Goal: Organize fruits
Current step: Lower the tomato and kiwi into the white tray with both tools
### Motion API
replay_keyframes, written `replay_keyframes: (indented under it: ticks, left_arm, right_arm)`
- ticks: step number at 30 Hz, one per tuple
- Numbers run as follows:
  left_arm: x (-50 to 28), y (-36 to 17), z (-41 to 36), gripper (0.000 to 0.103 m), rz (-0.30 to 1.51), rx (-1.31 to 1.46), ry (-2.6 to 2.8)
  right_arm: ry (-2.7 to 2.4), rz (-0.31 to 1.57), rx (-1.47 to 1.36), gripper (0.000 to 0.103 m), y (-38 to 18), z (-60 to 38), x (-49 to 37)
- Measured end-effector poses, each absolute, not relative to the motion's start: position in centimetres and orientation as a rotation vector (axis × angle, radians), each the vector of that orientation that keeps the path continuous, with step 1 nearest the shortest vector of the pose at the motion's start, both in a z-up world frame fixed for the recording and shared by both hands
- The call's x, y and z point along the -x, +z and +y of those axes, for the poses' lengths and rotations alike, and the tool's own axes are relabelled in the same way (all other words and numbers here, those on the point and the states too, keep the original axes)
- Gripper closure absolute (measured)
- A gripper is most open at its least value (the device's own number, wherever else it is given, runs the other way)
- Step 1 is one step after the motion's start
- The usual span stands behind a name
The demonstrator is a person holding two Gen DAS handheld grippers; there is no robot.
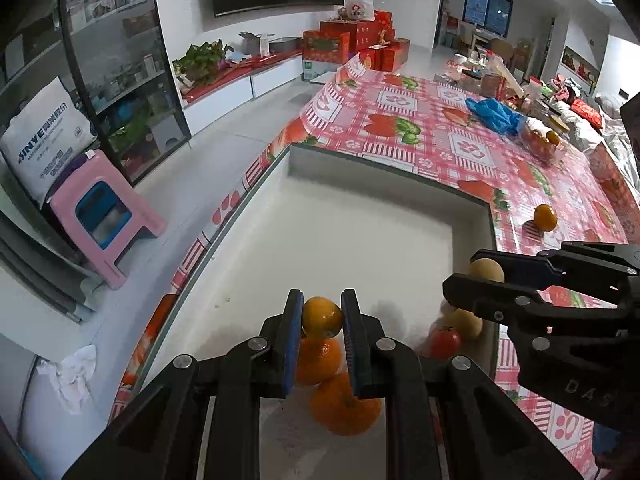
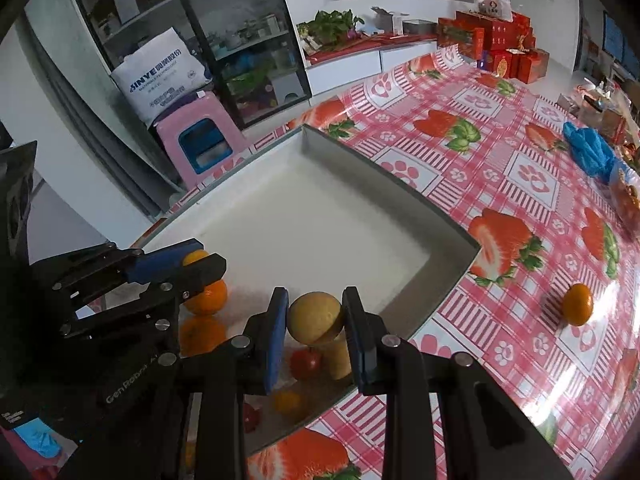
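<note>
The left gripper (image 1: 322,316) is pinching a small orange (image 1: 322,317) between its blue pads, jaws closed tight on it, and holding it above the near part of the white tray (image 1: 340,220). Directly beneath it two more oranges (image 1: 320,360) are lying on the tray floor, one touching the other.

To its right, the right gripper (image 2: 316,316) is clamping a yellow-tan round fruit (image 2: 314,317), jaws drawn in against both its sides, over the tray's near right corner. Under that fruit a red tomato (image 2: 306,362) and a pale yellow fruit (image 2: 338,356) are sitting side by side against the tray's right wall, with a small yellow-orange fruit (image 2: 286,400) nearer still.

The tray is resting on a table covered with a red-and-white strawberry-patterned cloth (image 2: 500,168). Out on the cloth to the right of the tray, a lone orange (image 2: 578,305) is lying well apart from the rest. Farther off on the right, a blue plastic bag (image 1: 494,114) is sitting beside a clear bag of fruit (image 1: 542,140). On the floor to the left, a pink stool (image 1: 106,220) is standing.
</note>
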State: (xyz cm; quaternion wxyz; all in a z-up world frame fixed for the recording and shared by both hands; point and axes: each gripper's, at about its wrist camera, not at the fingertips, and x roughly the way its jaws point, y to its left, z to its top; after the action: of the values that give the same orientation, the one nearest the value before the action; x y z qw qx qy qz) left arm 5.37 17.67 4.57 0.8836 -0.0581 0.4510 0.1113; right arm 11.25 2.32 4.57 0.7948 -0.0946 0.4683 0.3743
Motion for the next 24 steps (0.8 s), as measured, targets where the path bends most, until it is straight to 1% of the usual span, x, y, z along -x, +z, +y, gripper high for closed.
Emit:
replay_keyframes:
  ticks: [24]
  left_arm:
    - [-6.3,4.0,17.1,0.082,0.95,0.124,0.232]
  right_arm:
    - [0.801,1.023,0.268,0.073,3.9,2.8,-12.1]
